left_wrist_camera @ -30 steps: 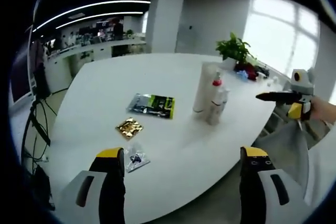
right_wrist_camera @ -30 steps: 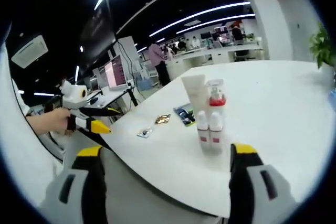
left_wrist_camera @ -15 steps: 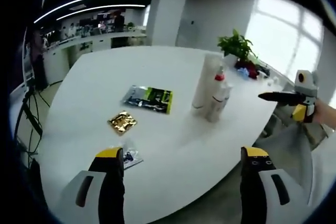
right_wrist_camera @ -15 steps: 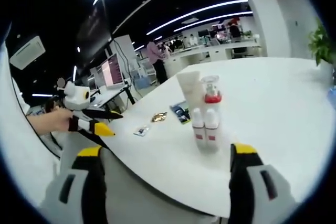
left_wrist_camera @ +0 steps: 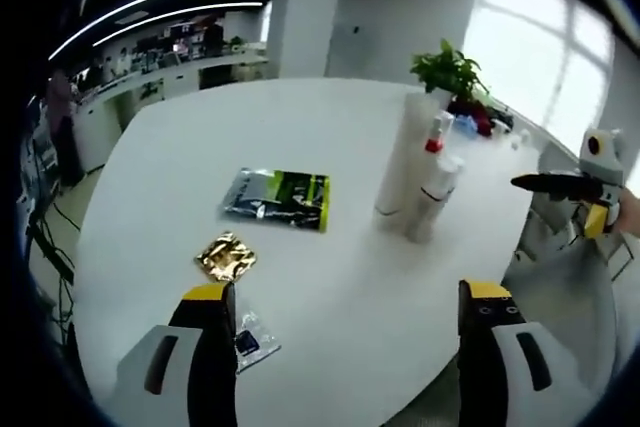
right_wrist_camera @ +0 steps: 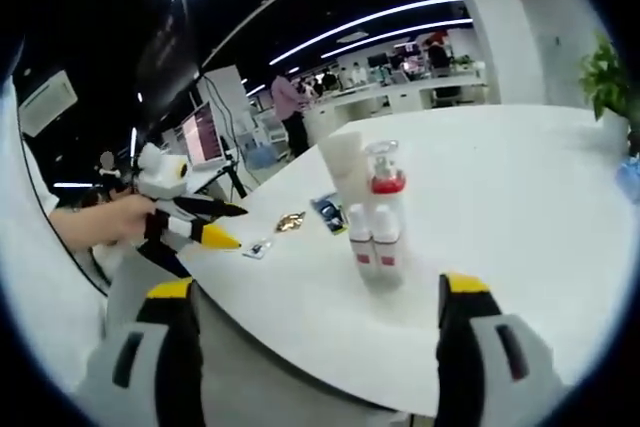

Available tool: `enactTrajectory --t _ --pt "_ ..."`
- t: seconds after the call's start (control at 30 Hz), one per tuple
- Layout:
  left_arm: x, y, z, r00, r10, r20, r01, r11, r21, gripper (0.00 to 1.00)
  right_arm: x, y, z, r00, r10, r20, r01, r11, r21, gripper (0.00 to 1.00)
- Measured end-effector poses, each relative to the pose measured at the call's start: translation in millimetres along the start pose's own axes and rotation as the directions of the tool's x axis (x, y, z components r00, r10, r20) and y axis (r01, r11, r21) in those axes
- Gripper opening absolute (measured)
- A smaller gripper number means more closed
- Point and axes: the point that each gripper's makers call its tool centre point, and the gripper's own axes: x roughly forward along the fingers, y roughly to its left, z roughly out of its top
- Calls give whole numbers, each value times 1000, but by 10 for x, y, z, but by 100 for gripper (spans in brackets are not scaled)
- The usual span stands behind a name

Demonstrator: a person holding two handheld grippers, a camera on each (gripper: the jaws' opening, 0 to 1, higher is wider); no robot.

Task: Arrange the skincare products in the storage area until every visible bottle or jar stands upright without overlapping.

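A cluster of skincare products stands upright on the white table (left_wrist_camera: 330, 122): a tall white tube (left_wrist_camera: 401, 155), a pump bottle with a red collar (right_wrist_camera: 383, 179), and two small white bottles with red labels (right_wrist_camera: 372, 240) in front of them. My left gripper (left_wrist_camera: 348, 292) hovers open over the table's near edge, well short of the cluster, nothing between its jaws. My right gripper (right_wrist_camera: 315, 289) is open and bare too, off the table's edge, facing the small bottles. In the right gripper view a hand holds the left gripper (right_wrist_camera: 190, 225) beside the table.
Flat sachets lie on the table left of the bottles: a green-and-black pouch (left_wrist_camera: 278, 198), a gold one (left_wrist_camera: 225, 255) and a small clear one (left_wrist_camera: 248, 340). A potted plant (left_wrist_camera: 450, 72) stands at the far edge. Desks, monitors and people fill the background (right_wrist_camera: 300, 107).
The left gripper has moved forward over the table, so the sachets sit closer to its jaws. The right view has shifted slightly. The products have not moved.
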Motion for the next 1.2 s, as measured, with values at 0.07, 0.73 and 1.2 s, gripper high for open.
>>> enactTrajectory --t 0.07,0.73,1.2 --pt "72 30 66 1000 1 -2 -1 1000 10 89 8 -23 -1 1000 -5 -2 5 1000 6 100" --pt "956 541 296 995 71 -76 -65 995 71 86 70 -205 -42 998 -58 -18 59 996 61 100" --pt "1514 834 343 983 121 -136 -103 986 132 82 65 -277 -104 995 -97 -33 99 990 96 100"
